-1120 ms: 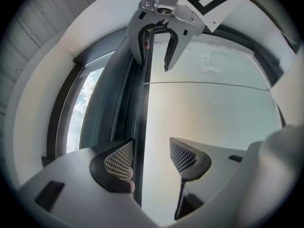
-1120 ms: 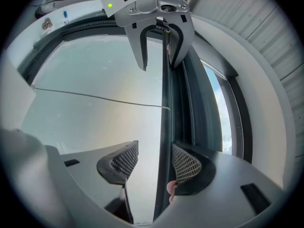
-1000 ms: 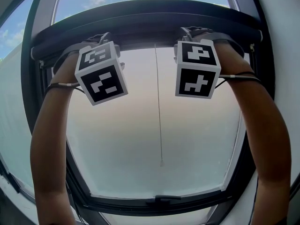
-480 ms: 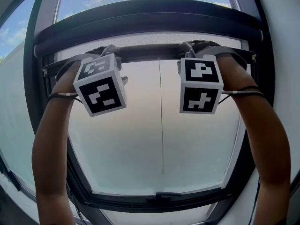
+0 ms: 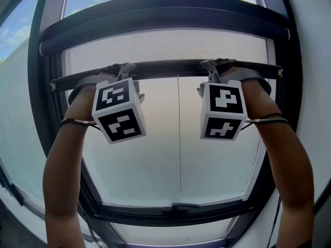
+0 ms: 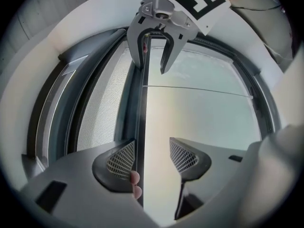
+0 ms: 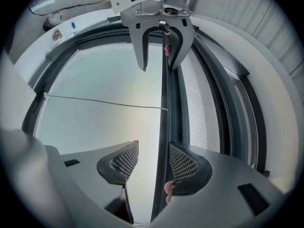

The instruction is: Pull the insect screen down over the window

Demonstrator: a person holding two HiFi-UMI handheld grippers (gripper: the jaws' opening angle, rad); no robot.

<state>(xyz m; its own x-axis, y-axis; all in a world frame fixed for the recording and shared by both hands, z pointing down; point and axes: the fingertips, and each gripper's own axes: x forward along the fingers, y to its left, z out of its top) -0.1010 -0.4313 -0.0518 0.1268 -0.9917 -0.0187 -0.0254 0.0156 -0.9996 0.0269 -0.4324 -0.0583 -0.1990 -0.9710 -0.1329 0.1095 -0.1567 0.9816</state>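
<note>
Insect screen (image 5: 165, 46) covers the top strip of the window frame (image 5: 42, 112); its bottom bar (image 5: 165, 67) runs level, side to side. Left gripper (image 6: 151, 156) and right gripper (image 7: 154, 163) both spread, bar between jaws, not pinched.

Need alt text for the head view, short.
The left gripper and right gripper, each with a black-and-white marker cube, straddle the dark horizontal pull bar of a grey mesh insect screen, partway down a dark-framed window. A thin cord hangs from the bar's middle.
</note>
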